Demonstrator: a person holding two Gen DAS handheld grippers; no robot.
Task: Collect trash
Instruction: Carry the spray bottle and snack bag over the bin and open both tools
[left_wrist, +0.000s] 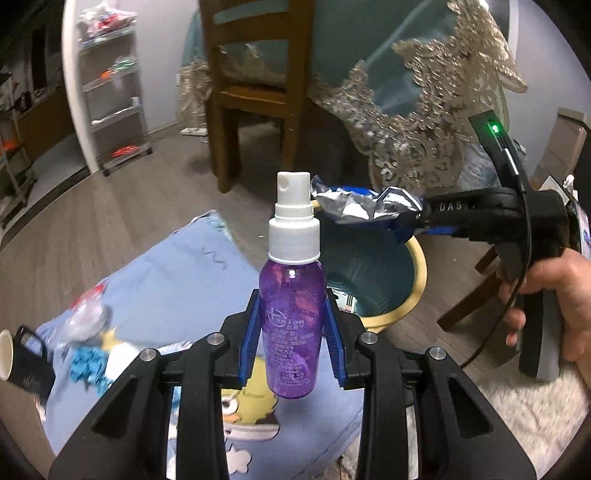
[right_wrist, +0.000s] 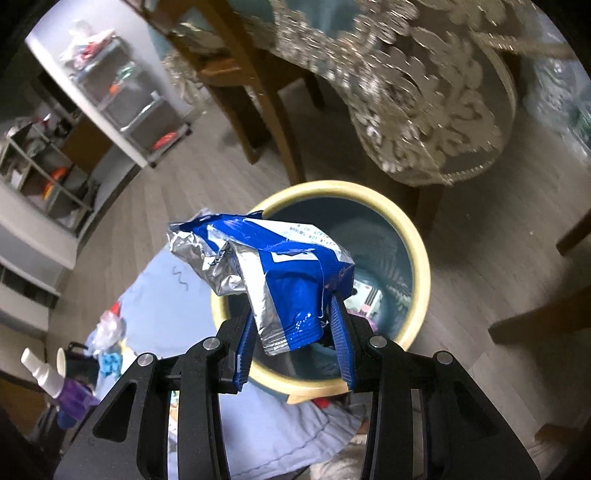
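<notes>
Both grippers loaded, over the bin.
We noted the left gripper (left_wrist: 291, 332) angled downward, its blue pads clamped on an upright purple spray bottle (left_wrist: 290, 317) above the blue blanket (left_wrist: 166, 280). The right gripper (right_wrist: 295, 332), gripped by a hand (left_wrist: 554, 306), pointed steeply down, pinching a crumpled blue-and-silver wrapper (right_wrist: 273, 269) over the yellow-rimmed trash bin (right_wrist: 421, 258).

The bin (left_wrist: 413, 280) is partly hidden behind the spray bottle (left_wrist: 291, 295) and wrapper (left_wrist: 362, 203). Items lying inside it are too small to identify. The shelves (left_wrist: 110, 92) at far left are blurred. The paper cup (left_wrist: 5, 354) is cut off at the left edge.
</notes>
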